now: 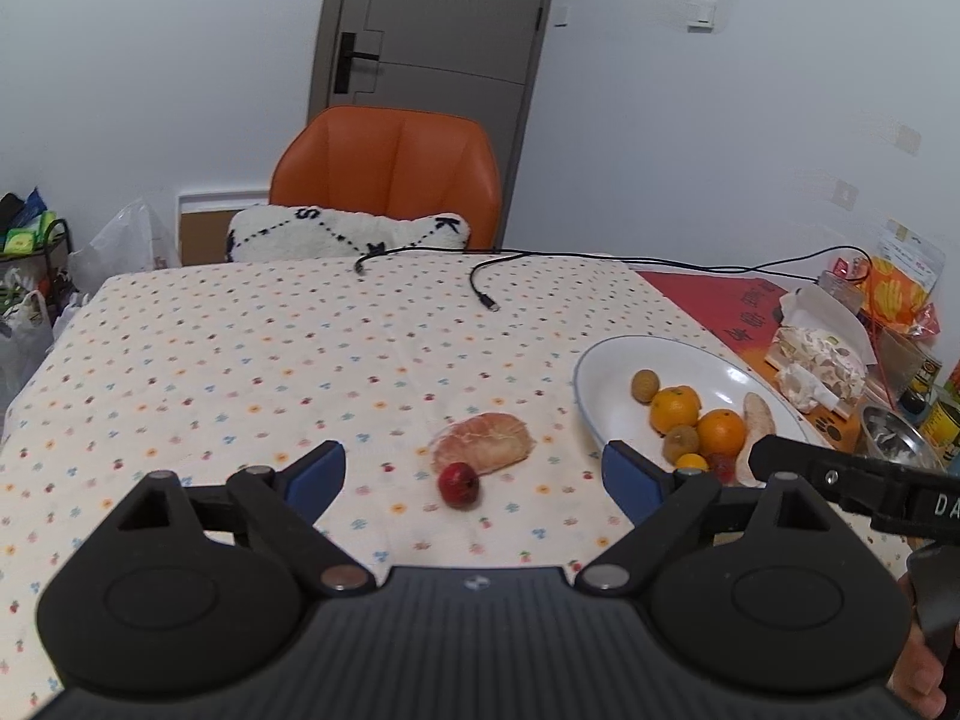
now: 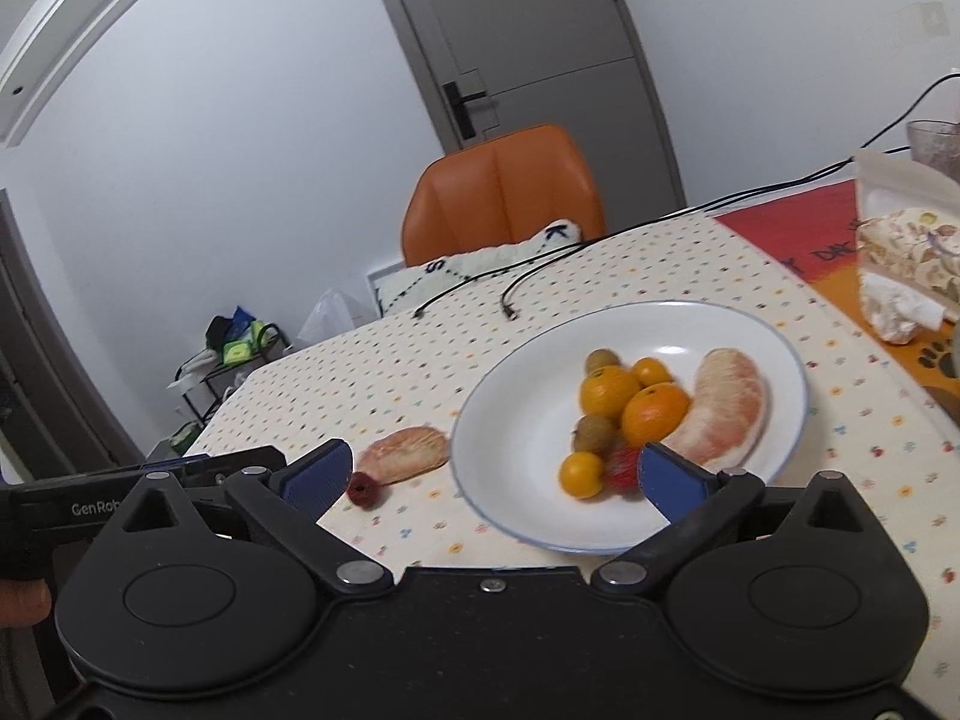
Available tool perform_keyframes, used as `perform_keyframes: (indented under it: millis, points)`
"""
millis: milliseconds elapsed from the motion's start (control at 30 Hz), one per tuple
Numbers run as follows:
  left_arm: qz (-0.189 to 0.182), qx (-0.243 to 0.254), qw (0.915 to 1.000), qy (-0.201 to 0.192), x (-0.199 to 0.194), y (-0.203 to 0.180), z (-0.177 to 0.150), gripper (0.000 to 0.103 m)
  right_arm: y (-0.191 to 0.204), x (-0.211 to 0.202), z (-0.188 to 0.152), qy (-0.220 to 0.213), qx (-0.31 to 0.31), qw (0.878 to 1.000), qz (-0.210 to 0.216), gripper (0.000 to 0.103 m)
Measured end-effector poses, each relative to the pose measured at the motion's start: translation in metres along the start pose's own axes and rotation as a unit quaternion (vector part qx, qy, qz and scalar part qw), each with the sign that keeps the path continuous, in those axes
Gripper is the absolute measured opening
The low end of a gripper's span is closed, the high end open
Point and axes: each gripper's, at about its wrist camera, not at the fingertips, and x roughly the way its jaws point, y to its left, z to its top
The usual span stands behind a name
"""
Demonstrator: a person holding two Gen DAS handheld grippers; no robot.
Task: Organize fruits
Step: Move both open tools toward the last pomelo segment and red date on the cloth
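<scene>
White plate [image 2: 480, 420] near the table's right edge already gathers most fruit, while 2 stragglers, a pomelo segment [image 1: 483, 441] and a red berry [image 1: 459, 483], lie just left of it before the left gripper [image 1: 474, 471], fingers spread and empty; the right gripper [image 2: 495, 474], likewise spread, hovers over the plate's near rim.

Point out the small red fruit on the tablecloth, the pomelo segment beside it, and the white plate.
small red fruit [image 1: 459, 482], left wrist view, its middle.
pomelo segment [image 1: 483, 441], left wrist view, its top.
white plate [image 2: 528, 396], right wrist view, bare inner surface.
</scene>
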Motion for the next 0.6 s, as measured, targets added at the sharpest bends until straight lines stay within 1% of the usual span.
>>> perform_keyframes:
  millis: [233,400,500,567,600]
  points:
    - [0.006,-0.011,0.9999,0.007,-0.002,0.016,-0.007,0.091,0.014,0.01,-0.005,0.012,-0.011,1.0,0.019,0.102]
    - [0.002,-0.013,0.9999,0.005,-0.001,0.023,-0.011,0.091,0.018,0.018,-0.007,0.019,-0.013,0.999,0.022,0.098]
    - [0.0,-0.014,0.9999,0.003,0.002,0.024,-0.012,0.091,0.02,0.022,-0.009,0.025,-0.016,0.999,0.024,0.087]
    - [-0.006,-0.017,0.9998,0.007,0.005,0.026,-0.013,0.089,0.022,0.025,-0.01,0.032,-0.019,0.999,0.026,0.077]
    - [-0.008,-0.019,0.9998,0.009,0.007,0.026,-0.014,0.089,0.023,0.026,-0.011,0.035,-0.02,0.999,0.028,0.076]
